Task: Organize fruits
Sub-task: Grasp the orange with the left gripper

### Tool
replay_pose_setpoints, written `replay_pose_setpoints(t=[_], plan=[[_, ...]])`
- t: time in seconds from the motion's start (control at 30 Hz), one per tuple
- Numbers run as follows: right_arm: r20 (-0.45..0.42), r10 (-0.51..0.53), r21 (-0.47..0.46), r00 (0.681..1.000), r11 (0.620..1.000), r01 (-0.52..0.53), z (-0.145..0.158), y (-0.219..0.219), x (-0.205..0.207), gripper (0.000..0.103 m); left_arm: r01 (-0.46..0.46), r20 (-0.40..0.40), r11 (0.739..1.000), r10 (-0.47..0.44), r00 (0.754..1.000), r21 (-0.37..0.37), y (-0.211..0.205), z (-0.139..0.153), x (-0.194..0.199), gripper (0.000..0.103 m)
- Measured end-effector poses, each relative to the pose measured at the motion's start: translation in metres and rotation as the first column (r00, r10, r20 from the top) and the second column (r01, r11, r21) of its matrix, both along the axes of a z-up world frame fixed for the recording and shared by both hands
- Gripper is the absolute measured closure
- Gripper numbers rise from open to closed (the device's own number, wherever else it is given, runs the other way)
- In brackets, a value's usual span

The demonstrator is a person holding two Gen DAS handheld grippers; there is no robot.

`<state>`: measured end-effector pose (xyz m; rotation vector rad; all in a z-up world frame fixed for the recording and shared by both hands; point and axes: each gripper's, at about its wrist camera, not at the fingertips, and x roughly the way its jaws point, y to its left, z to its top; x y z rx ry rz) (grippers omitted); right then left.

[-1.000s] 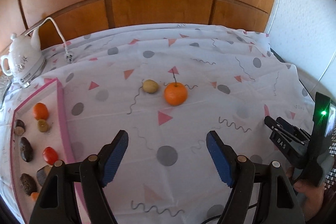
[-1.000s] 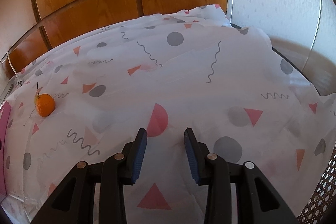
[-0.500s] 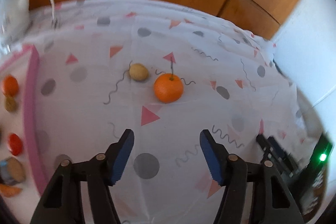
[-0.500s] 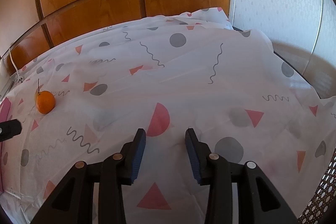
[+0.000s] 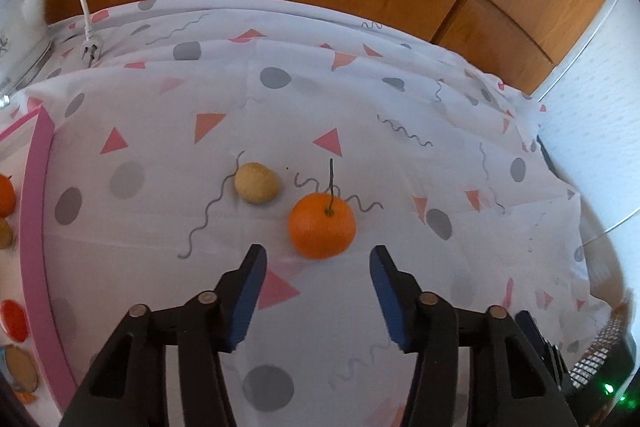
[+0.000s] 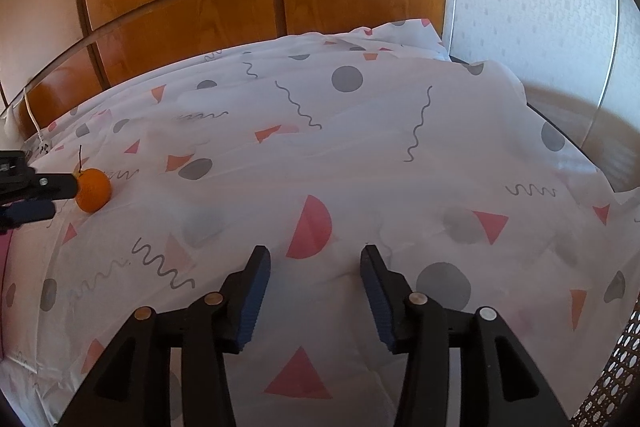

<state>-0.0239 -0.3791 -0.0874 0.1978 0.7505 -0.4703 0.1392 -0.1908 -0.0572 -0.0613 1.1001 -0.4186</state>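
Observation:
An orange with a thin dark stem (image 5: 322,225) lies on the patterned cloth, with a small tan fruit (image 5: 256,182) just left of it. My left gripper (image 5: 318,255) is open, its blue pads just short of the orange on either side. A pink-rimmed tray (image 5: 37,219) at the left edge holds several fruits. In the right wrist view my right gripper (image 6: 316,257) is open and empty over bare cloth; the orange (image 6: 94,189) sits far left, with the left gripper's fingers (image 6: 36,187) beside it.
A white kettle (image 5: 16,23) with its cord and plug (image 5: 90,49) stands at the back left. Wooden panels line the back, a white wall the right. A wicker edge (image 6: 616,367) shows at the lower right.
My left gripper has moved forward to the orange, which is now close between the open pads. The tray has slid to the left edge. My right gripper has hardly moved.

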Motion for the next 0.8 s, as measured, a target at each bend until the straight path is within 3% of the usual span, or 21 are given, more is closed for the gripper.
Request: replay_pose_setpoints(t=[0.33,0.4,0.47,0.8], plan=[[0.002,0.009,-0.013,1.0,1.0,-0.009,-0.001,0.002,0.0,0.052,-0.008,-0.001,0.998,0.008,1.0,0.06,-0.021,-0.016,0.018,0.046],[0.002,0.012,-0.017,1.0,1.0,-0.012,-0.001,0.003,-0.001,0.052,0.014,-0.009,0.998,-0.014,1.0,0.059,-0.023,-0.022,0.021,0.063],[0.0,0.016,-0.018,1.0,1.0,-0.016,-0.001,0.003,-0.001,0.052,0.024,0.005,0.999,-0.025,1.0,0.044,-0.02,-0.022,0.019,0.063],[-0.014,0.018,-0.021,1.0,1.0,-0.019,0.0,0.005,0.0,0.052,0.084,0.109,0.992,-0.095,0.989,0.098,0.037,-0.012,-0.055,0.064]])
